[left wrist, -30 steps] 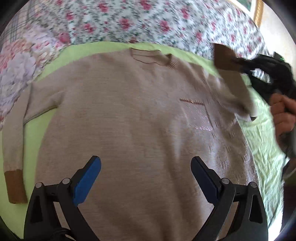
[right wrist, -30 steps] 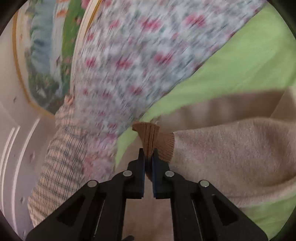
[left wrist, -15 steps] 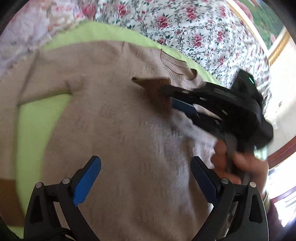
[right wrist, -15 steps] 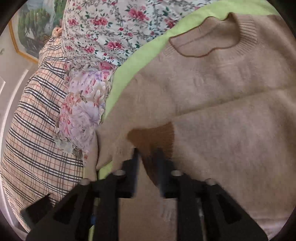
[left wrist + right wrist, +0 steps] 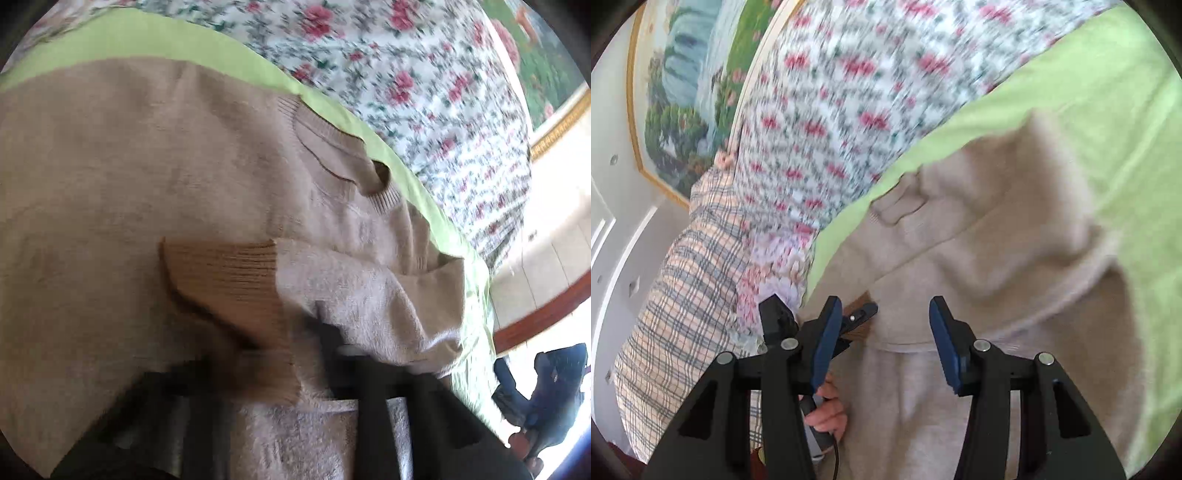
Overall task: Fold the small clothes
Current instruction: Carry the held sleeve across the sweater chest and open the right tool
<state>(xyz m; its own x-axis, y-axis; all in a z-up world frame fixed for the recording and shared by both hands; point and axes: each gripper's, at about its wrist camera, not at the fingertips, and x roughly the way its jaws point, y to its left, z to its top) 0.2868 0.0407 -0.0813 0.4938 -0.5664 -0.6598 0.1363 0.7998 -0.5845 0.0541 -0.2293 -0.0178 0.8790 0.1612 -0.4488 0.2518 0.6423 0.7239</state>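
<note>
- Since a second ago, the sweater's (image 5: 155,192) right sleeve (image 5: 362,306) has come across the chest, its brown cuff (image 5: 229,280) now lying flat just ahead of the left gripper (image 5: 317,354).
- Left gripper has just snapped together; blur hides whether fabric is pinched between its tips.
- Right gripper (image 5: 882,332) has just been opening; its blue pads (image 5: 827,336) stand apart, nothing between them, the sweater beneath.
- Sweater lies on a green sheet (image 5: 1108,110), with a flowered quilt (image 5: 406,66) beyond both grippers.
- Left hand (image 5: 827,417) shows below the right gripper's left pad.
</note>
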